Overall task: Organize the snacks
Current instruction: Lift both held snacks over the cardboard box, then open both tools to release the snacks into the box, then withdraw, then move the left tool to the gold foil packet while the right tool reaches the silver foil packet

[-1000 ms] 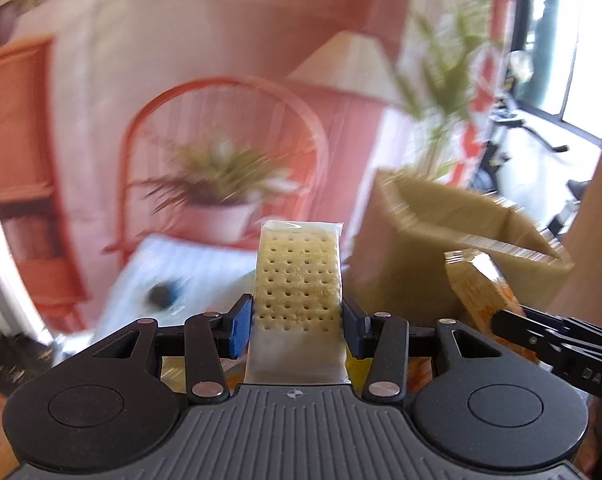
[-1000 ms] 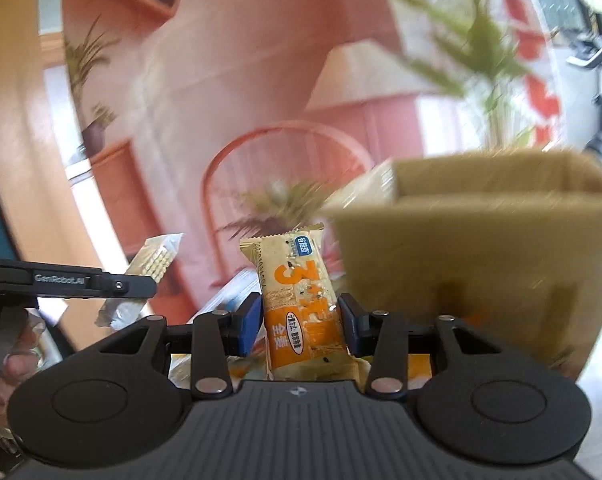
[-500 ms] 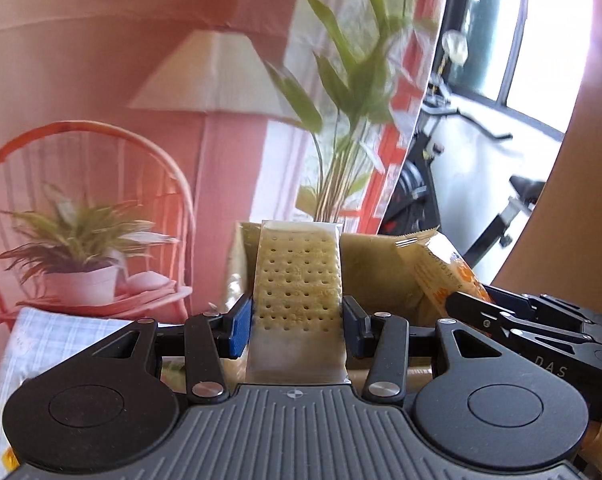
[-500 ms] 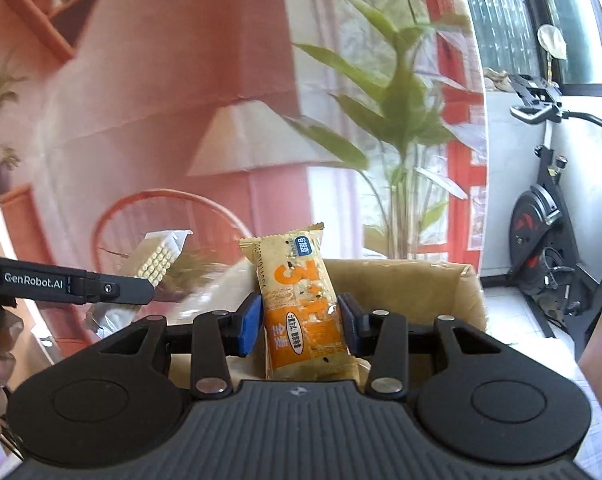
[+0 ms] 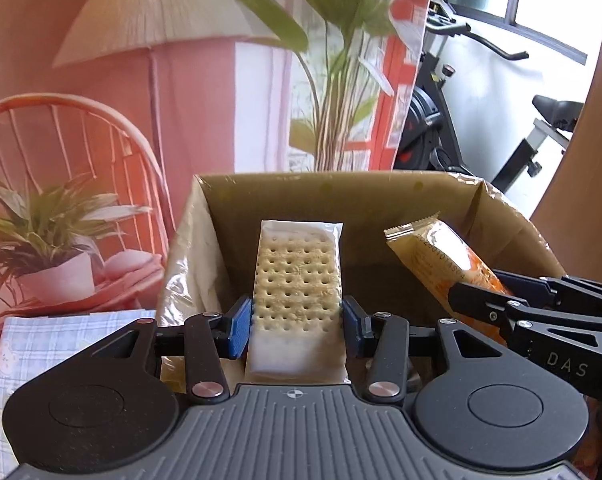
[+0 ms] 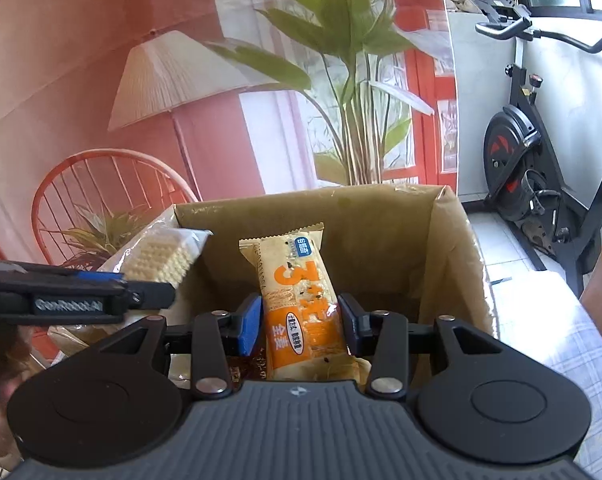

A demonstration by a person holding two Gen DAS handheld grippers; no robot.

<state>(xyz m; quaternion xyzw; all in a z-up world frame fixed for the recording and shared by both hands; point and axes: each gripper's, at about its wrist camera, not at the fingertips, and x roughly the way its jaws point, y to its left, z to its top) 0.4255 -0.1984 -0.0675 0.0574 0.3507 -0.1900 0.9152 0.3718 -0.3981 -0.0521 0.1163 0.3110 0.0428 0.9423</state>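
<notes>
My left gripper point(image 5: 297, 320) is shut on a clear pack of pale dotted crackers point(image 5: 297, 276), held upright. My right gripper point(image 6: 299, 320) is shut on an orange and yellow snack bar point(image 6: 297, 280), also upright. Both packs hang over the open mouth of a brown cardboard box point(image 5: 301, 188), with its far wall point(image 6: 381, 232) just behind them. In the left wrist view the snack bar point(image 5: 433, 256) and right gripper point(image 5: 465, 300) come in from the right. In the right wrist view the crackers point(image 6: 161, 256) and left gripper point(image 6: 153, 292) come in from the left.
A checked cloth point(image 5: 41, 344) covers the table beside the box. Behind it hangs a pink backdrop showing a lamp, a chair and plants point(image 6: 341, 80). An exercise bike point(image 6: 541, 140) stands at the right. A person's arm point(image 5: 581, 160) fills the right edge.
Both grippers have swung across to the box with their packs still held. The box, earlier off to the right and blurred, now lies straight ahead under both packs.
</notes>
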